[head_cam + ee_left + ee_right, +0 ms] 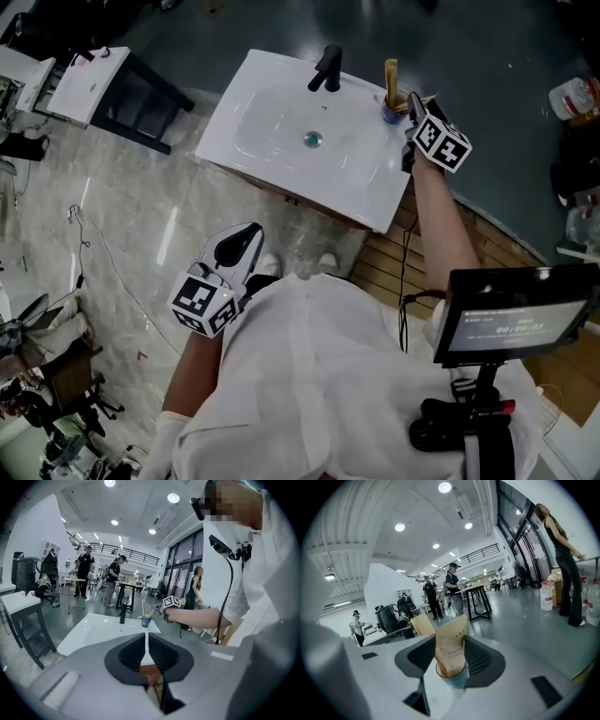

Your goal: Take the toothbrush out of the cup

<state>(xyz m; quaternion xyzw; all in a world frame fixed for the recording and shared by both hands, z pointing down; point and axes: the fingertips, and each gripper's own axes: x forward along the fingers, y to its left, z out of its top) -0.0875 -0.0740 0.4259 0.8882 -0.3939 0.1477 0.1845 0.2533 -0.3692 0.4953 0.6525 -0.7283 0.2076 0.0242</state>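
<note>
Reaching to the sink's (272,131) 1 o'clock corner, the right gripper (451,657) had its jaws spread wide around the paper-wrapped toothbrush (451,644), pads not pressing it. The toothbrush stood in the blue cup (453,677), unlifted. The left gripper (246,236), at 7 o'clock, was fully closed and empty. Grasp and lift were left to do.
</note>
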